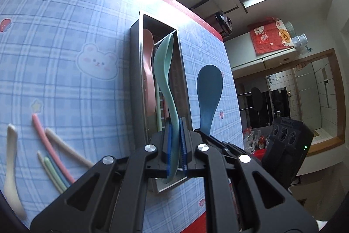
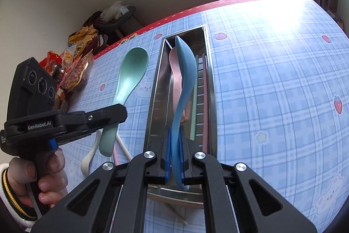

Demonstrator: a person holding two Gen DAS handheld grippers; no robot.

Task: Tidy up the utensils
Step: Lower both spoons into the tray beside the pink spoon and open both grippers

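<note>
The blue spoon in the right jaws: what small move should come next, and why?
Probably lower the blue spoon toward the metal tray and only then open. The right gripper holds it by the handle, bowl pointing along the tray, above the pink spoon already inside. The left gripper holds a green spoon, also not yet placed.

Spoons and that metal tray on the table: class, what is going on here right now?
A person holds a claw in each hand. The left claw is shut on a green spoon, the right claw on a blue spoon, both held over the metal tray. A pink spoon already lies in the tray. A white spoon and chopsticks lie on the table.
</note>
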